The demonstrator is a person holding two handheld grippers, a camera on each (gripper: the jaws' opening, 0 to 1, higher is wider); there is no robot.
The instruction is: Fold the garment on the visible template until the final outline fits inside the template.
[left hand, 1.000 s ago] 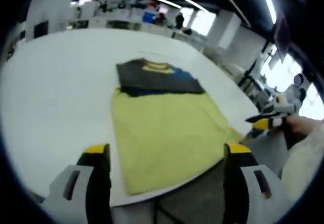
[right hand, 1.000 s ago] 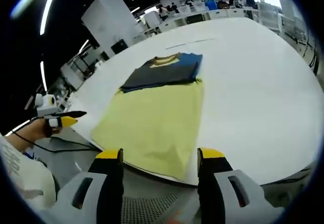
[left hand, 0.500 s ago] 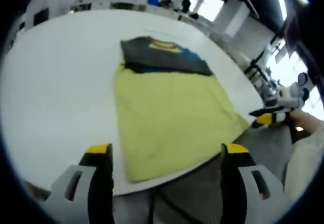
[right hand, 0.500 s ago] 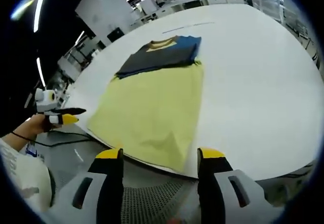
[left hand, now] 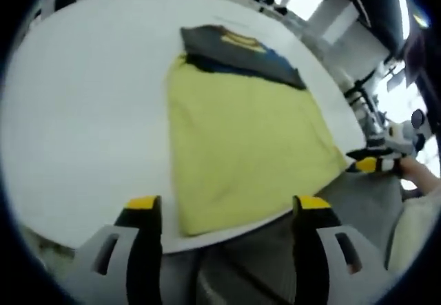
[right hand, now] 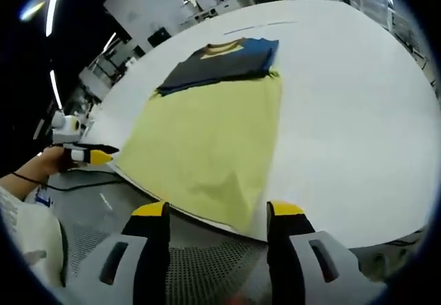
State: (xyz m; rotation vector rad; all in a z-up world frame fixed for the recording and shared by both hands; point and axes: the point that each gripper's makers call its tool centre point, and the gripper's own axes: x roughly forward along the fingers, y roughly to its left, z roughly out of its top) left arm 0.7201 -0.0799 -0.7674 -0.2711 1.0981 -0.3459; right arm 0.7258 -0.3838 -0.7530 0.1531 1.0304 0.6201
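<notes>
Yellow cloth garment (left hand: 244, 140) (right hand: 210, 146): soft, matt, lightly creased near its lower hem. Dark grey and blue folded cloth top with a yellow collar (left hand: 238, 50) (right hand: 220, 64): matt knit. Large white table (left hand: 76, 112) (right hand: 344, 112): smooth, faintly sheened surface. Left gripper (left hand: 224, 212) and right gripper (right hand: 215, 215): black, yellow-tipped fingers on pale grey bodies, moulded plastic by the look, dull finish. Grey floor mat (right hand: 200, 277): rough perforated texture.
</notes>
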